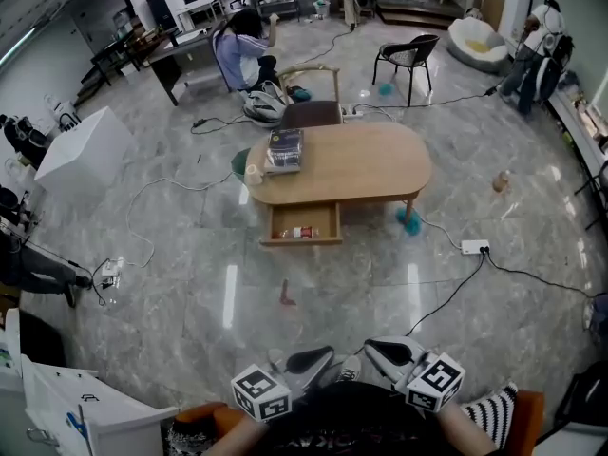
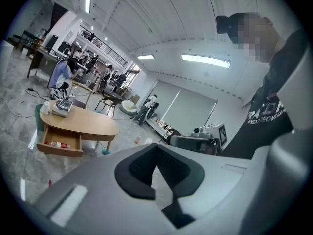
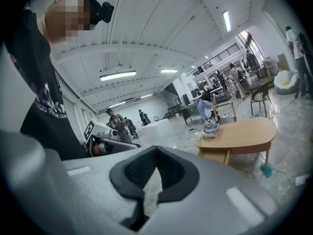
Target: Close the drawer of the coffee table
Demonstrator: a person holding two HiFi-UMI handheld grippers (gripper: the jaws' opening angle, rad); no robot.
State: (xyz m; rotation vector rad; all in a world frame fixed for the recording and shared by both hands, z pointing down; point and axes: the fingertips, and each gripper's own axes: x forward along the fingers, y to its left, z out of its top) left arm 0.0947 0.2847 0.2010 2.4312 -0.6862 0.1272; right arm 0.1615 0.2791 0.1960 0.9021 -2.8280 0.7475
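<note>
The oval wooden coffee table [image 1: 356, 164] stands mid-floor, several steps ahead of me. Its drawer [image 1: 304, 224] is pulled out toward me, with a small red item inside. In the left gripper view the table [image 2: 85, 122] and the open drawer [image 2: 61, 143] sit far off at the left. The right gripper view shows the table [image 3: 242, 133] at the right. My left gripper [image 1: 309, 358] and right gripper [image 1: 391, 349] are held close to my body at the bottom edge, far from the drawer. Both the left gripper [image 2: 157, 173] and the right gripper [image 3: 155, 180] are shut on nothing.
A stack of flat things [image 1: 285, 150] and a white cup [image 1: 253, 173] rest on the table's left end. A chair [image 1: 311, 103] stands behind it. On the floor lie a pink object [image 1: 287, 294], a teal object [image 1: 410, 222] and a power strip [image 1: 473, 247] with cables. A white box [image 1: 84, 150] stands left.
</note>
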